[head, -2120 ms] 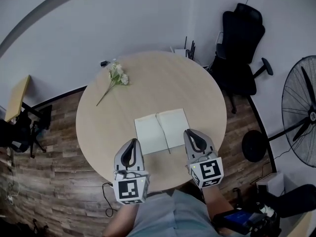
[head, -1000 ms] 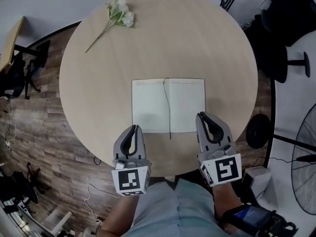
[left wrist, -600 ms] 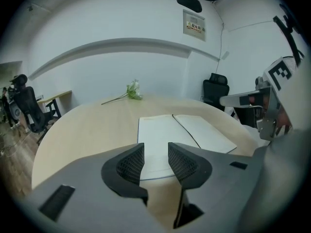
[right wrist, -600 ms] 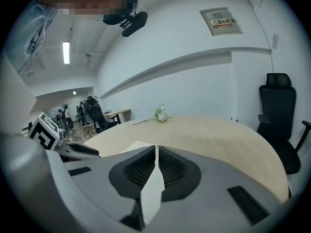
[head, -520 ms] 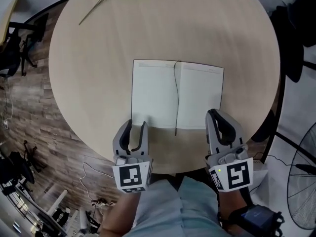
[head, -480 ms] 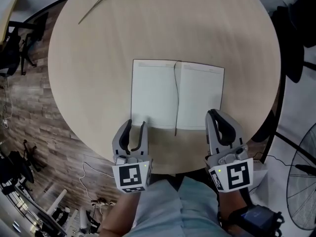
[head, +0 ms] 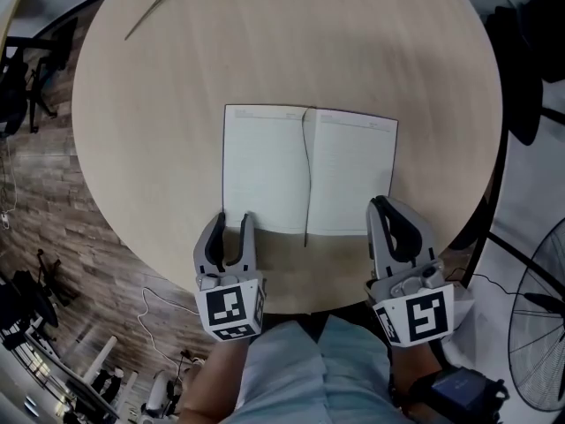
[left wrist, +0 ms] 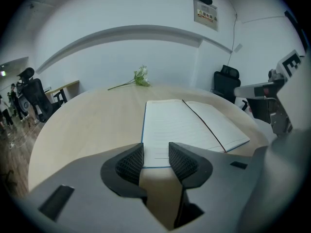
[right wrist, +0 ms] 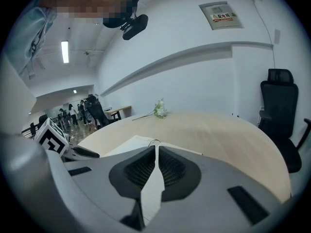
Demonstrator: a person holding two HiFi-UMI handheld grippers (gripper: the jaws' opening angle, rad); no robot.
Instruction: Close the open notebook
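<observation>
Nearest in, the left claw (head: 233, 221) sits at the person's side of the surface (head: 353, 51), pitched downward. Its jaws are spread and have just been opening. In the left gripper view the left claw (left wrist: 155, 154) shows a clear gap between its pads. The near edge of the left-hand page crosses that gap just beyond them, but neither pad presses on it. The right claw (head: 380, 203) is level with it across the body. Its jaws are pressed together on nothing, and in the right gripper view only a thin slit of white page shows past the right claw (right wrist: 156, 152). From the head view its tips lie over the near right corner of the right-hand page; contact cannot be told. Straight ahead of both claws lies the open notebook (head: 291, 170), flat and face up on the near half of the surface. Its spine and ribbon marker (head: 307, 184) run directly away from the person, with one page to each side. The fold line therefore points near to far, so closing means swinging one half sideways across it. The left claw looks better placed, being spread and squared to the left page's near edge. Far off, a flower sprig (left wrist: 141, 76) lies near the opposite rim, well apart from the notebook.
</observation>
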